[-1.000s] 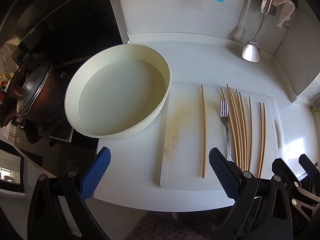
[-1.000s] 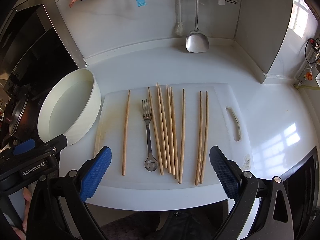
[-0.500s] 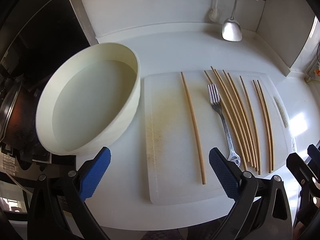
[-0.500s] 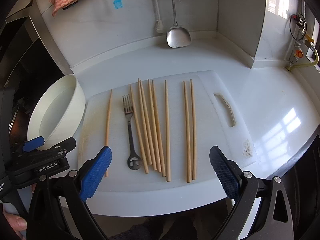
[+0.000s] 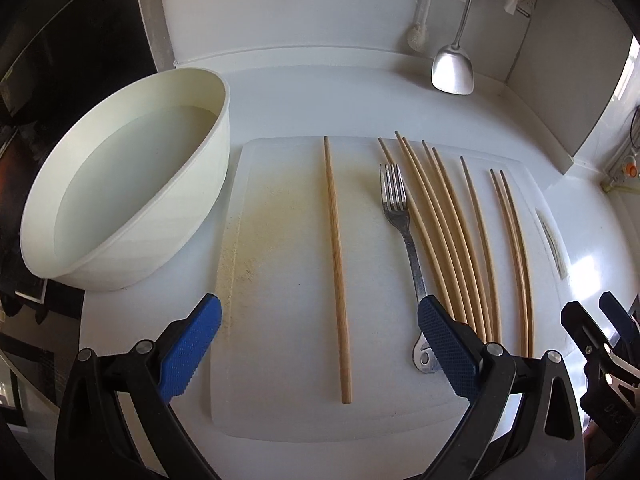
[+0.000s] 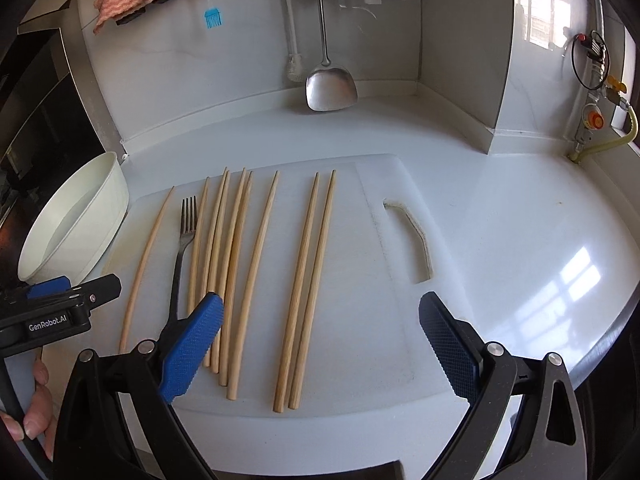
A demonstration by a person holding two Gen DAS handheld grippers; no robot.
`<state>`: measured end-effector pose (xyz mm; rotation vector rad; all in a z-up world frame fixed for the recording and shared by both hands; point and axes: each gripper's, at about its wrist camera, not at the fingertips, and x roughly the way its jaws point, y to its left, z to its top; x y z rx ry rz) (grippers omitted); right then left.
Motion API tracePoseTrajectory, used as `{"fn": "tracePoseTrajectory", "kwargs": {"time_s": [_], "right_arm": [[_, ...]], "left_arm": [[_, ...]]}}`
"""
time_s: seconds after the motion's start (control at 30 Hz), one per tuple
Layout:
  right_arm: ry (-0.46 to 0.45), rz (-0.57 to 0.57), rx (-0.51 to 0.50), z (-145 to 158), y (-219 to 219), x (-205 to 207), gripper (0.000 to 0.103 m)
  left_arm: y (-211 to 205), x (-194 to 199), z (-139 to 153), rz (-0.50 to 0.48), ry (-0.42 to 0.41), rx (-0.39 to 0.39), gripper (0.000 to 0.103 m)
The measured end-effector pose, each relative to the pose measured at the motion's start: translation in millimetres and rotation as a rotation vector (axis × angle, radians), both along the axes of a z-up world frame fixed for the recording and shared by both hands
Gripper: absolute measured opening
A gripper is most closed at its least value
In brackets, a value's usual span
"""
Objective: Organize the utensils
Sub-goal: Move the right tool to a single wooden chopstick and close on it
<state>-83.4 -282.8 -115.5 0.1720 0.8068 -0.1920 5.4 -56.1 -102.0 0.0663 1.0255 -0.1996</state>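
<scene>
Both claws gape empty; the left claw (image 5: 320,340) straddles the lone chopstick (image 5: 337,268), lying lengthwise dead ahead, the right claw (image 6: 320,340) over the pair (image 6: 306,292).

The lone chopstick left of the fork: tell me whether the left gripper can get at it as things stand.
Probably yes. The left gripper is open, and the lone chopstick lies between its fingers on the cutting board, apart from the fork, with nothing over it.
</scene>
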Motion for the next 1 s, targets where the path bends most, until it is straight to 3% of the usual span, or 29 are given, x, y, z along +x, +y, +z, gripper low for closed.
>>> {"fn": "tracePoseTrajectory", "kwargs": {"time_s": [0.27, 0.5, 0.7, 1.0], "right_arm": [[0.005, -0.023, 0.027, -14.2, -12.4, 10.6, 0.094], [-0.01, -0.103, 0.022, -25.9, -23.4, 20.6, 0.094], [0.021, -0.142, -0.067, -33.0, -26.3, 35.4, 0.094], [0.056, -0.154, -0.095, -40.6, -27.7, 47.9, 0.094]], "left_arm": [[1.0, 3.2, -8.8, 0.045, -0.049, 0.003, 0.097], [0.9, 13.8, -22.8, 0.065, -0.099, 0.061, 0.097], [-3.0, 27.8, -33.6, 0.065, -0.076, 0.06, 0.097], [-0.1, 36.0, -44.3, 0.07, -0.062, 0.06, 0.097]]}}
